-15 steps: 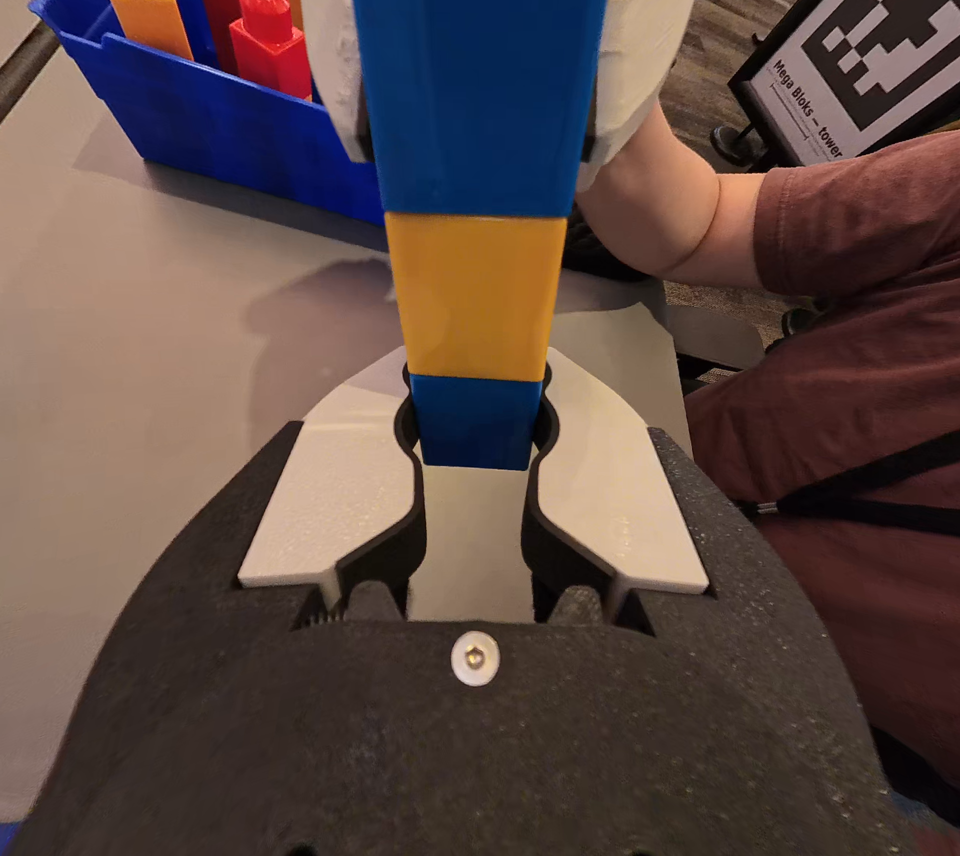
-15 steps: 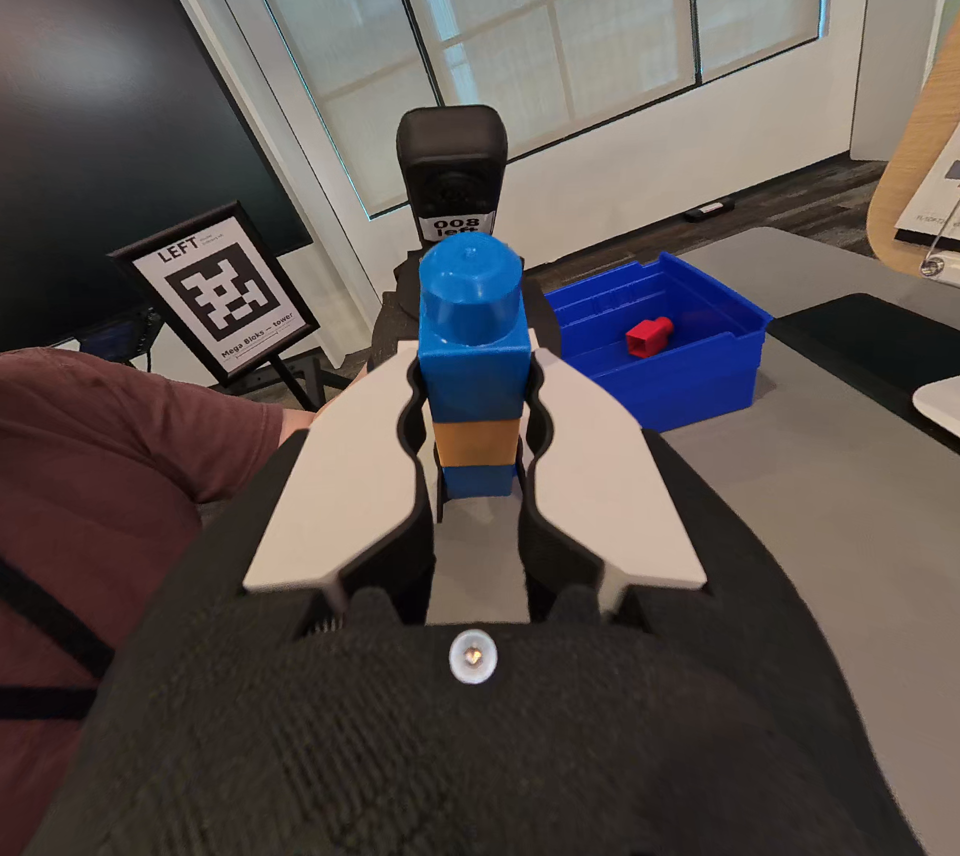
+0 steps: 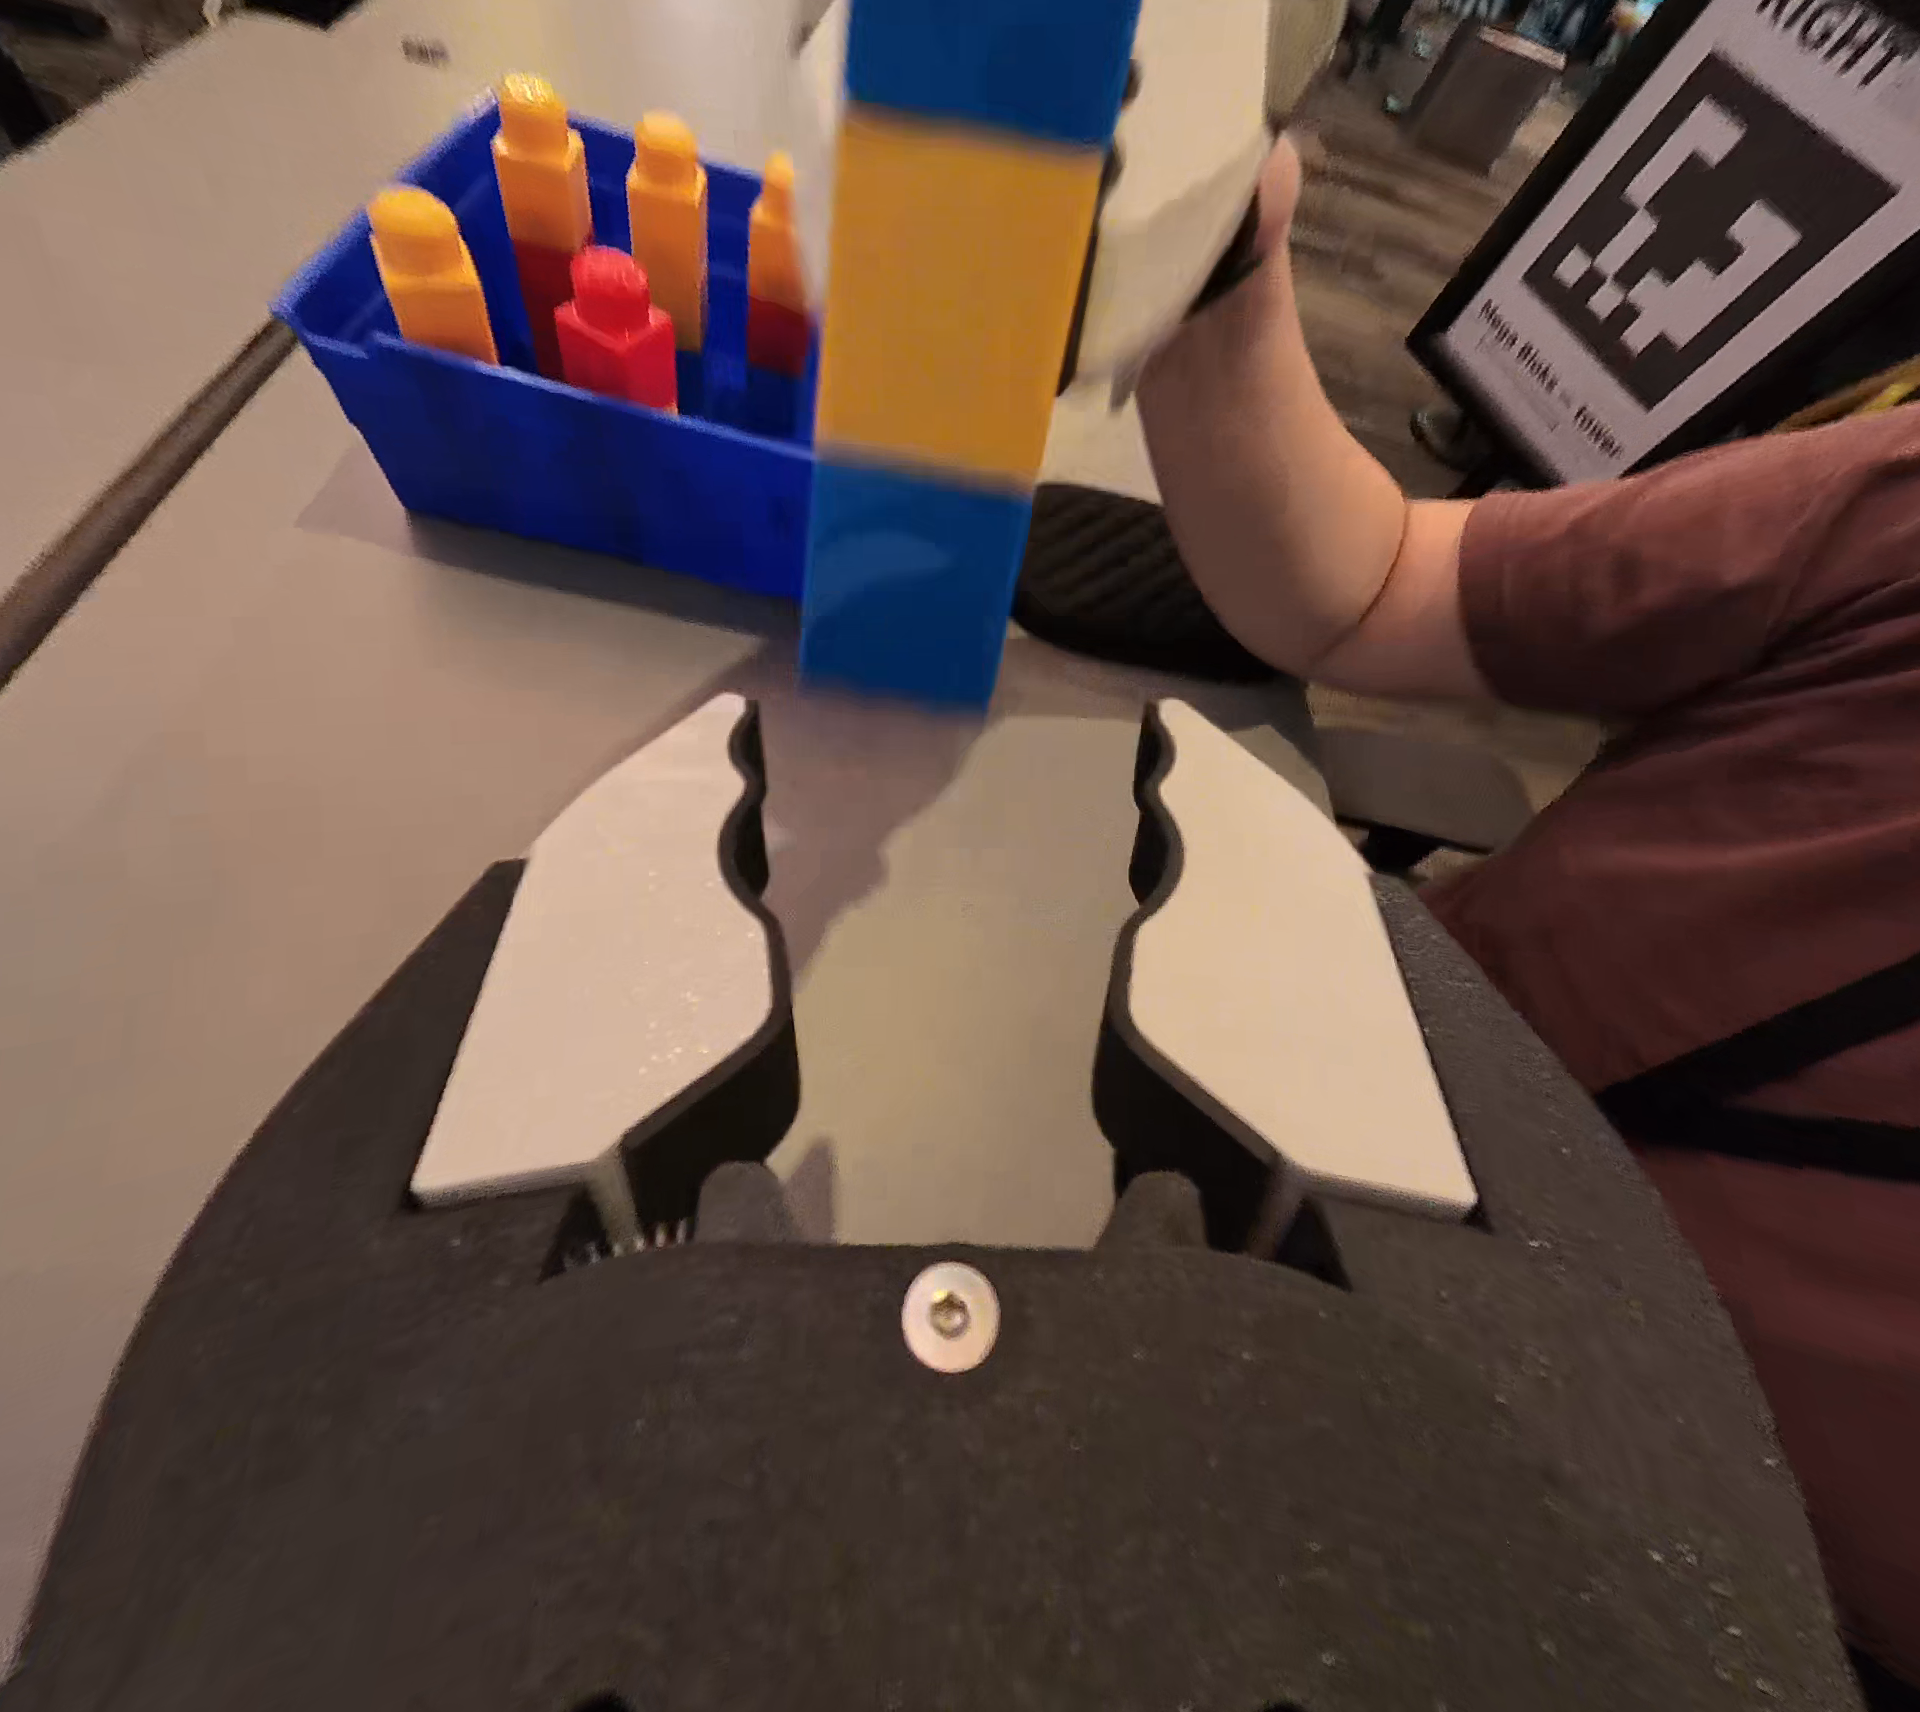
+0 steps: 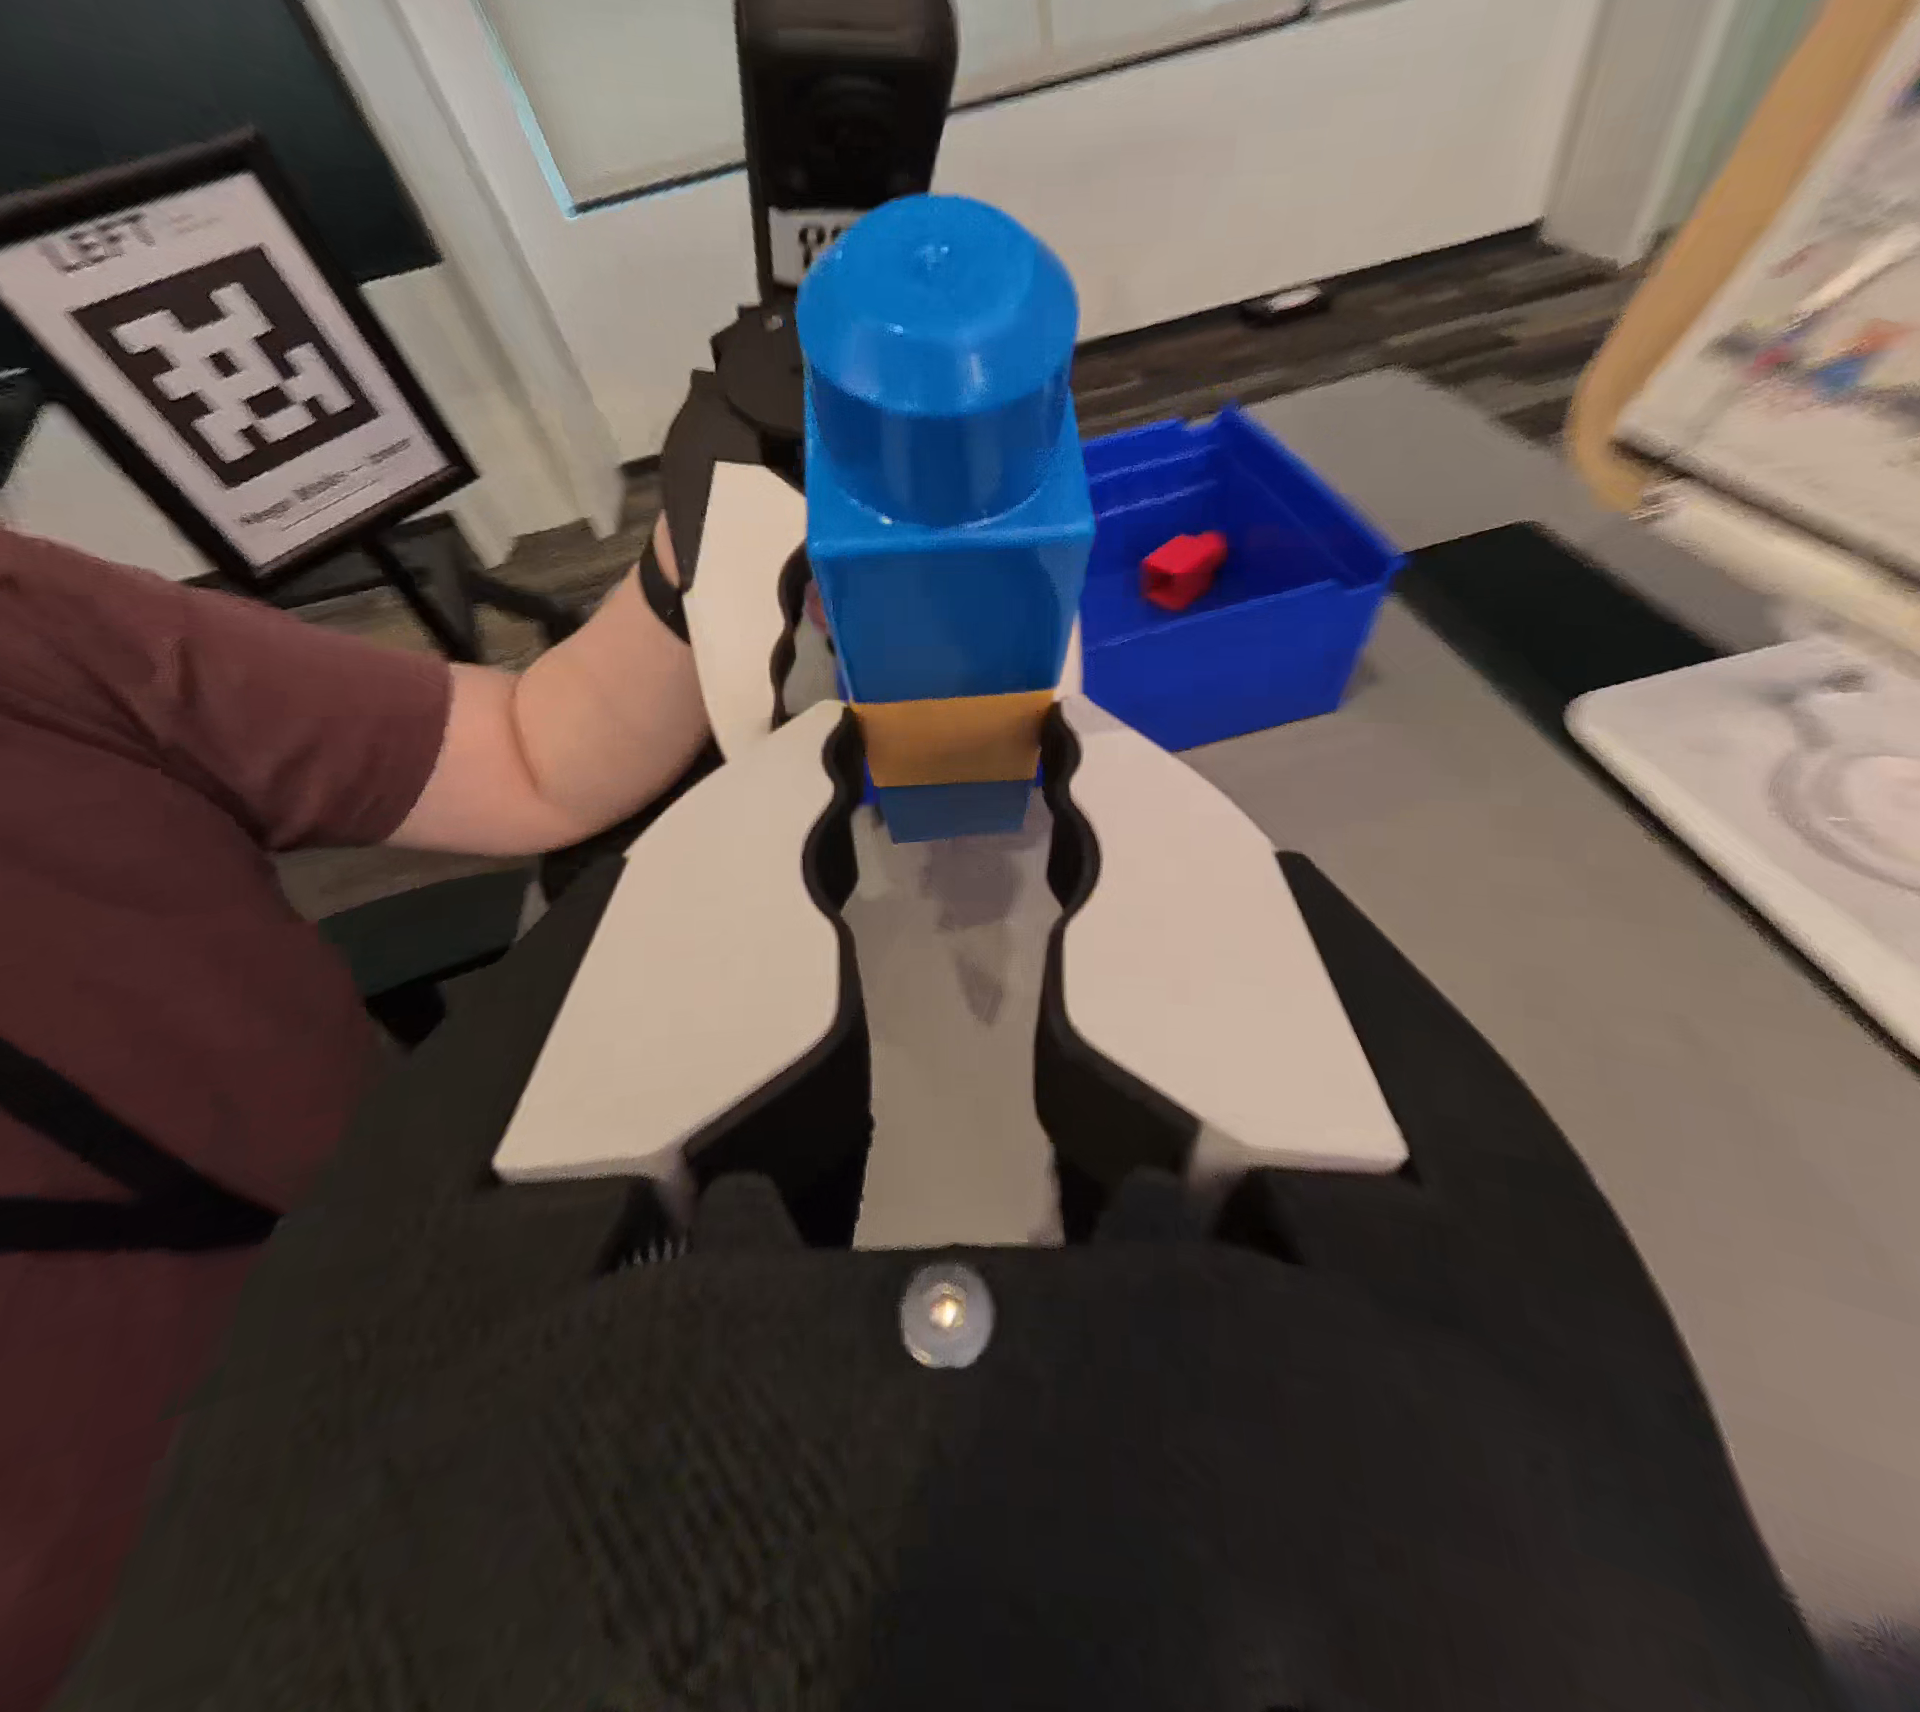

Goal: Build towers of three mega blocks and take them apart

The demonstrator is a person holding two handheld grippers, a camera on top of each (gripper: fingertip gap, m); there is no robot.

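Left claw [image 3: 951, 717]: spread wide, empty.
Right claw [image 4: 945, 743]: pads clamped on the blue-yellow-blue plastic block tower [image 4: 940, 623].
Tower: just ahead of my left tips, upright.
Next: carry it level toward the blue plastic bin [image 3: 582, 457].

Blue-yellow-blue tower [image 4: 940, 623]; blue bin [image 3: 582, 457].

Ahead of left gripper [image 3: 948, 712]: the blue-yellow-blue tower [image 3: 951, 312] stood just beyond the spread fingertips, untouched.
Left of tower: a blue bin [image 3: 582, 457] of upright blocks blocked that side; bare grey table [image 3: 208, 779] lay before it.
Right of tower: a person's forearm [image 3: 1288, 519] closed the way.
Far side: a second blue bin [image 4: 1236, 665] sat near the tower's right; open table [image 4: 1507, 987] lay nearer.
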